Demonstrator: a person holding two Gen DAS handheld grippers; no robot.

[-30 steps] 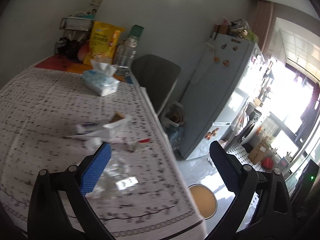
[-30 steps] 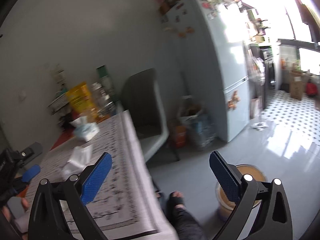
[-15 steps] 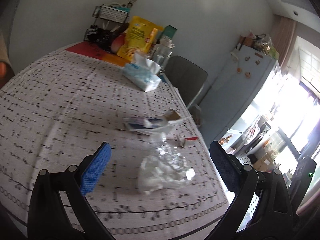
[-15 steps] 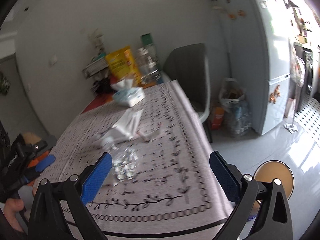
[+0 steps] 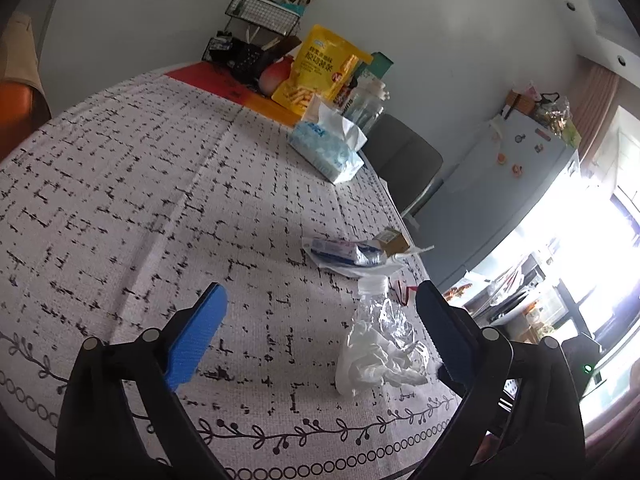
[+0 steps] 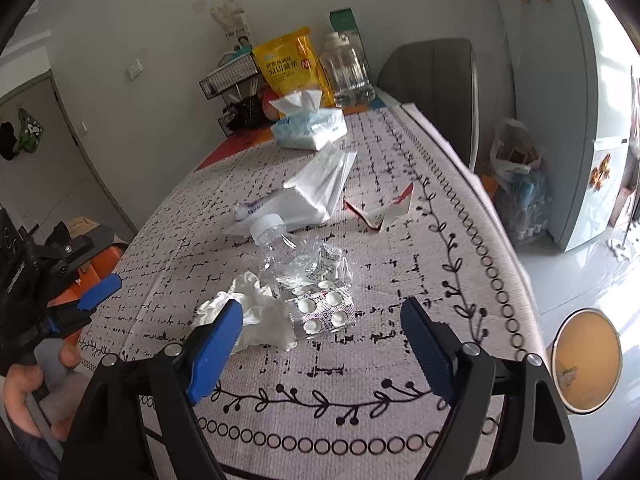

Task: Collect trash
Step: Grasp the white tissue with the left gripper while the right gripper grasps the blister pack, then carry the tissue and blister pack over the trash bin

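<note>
Trash lies on the patterned tablecloth (image 6: 400,208): a crumpled white tissue (image 6: 256,312), a crushed clear plastic bottle (image 6: 292,256), an empty pill blister pack (image 6: 324,312), a white plastic bag (image 6: 312,196) and a red-and-white torn wrapper (image 6: 384,210). My right gripper (image 6: 322,340) is open, just in front of the tissue and blister pack. My left gripper (image 5: 320,316) is open and empty, left of the tissue (image 5: 372,356) and bottle (image 5: 384,312). It also shows at the left of the right wrist view (image 6: 96,296).
A tissue box (image 6: 308,124), yellow snack bag (image 6: 288,64), clear jar (image 6: 348,72) and wire rack (image 6: 228,76) stand at the table's far end. A grey chair (image 6: 432,84), a fridge (image 6: 560,100) and a round bin (image 6: 586,360) on the floor are to the right.
Both grippers have swung from facing the room and floor to face the trash on the table. The right one has come close to the tissue and blister pack.
</note>
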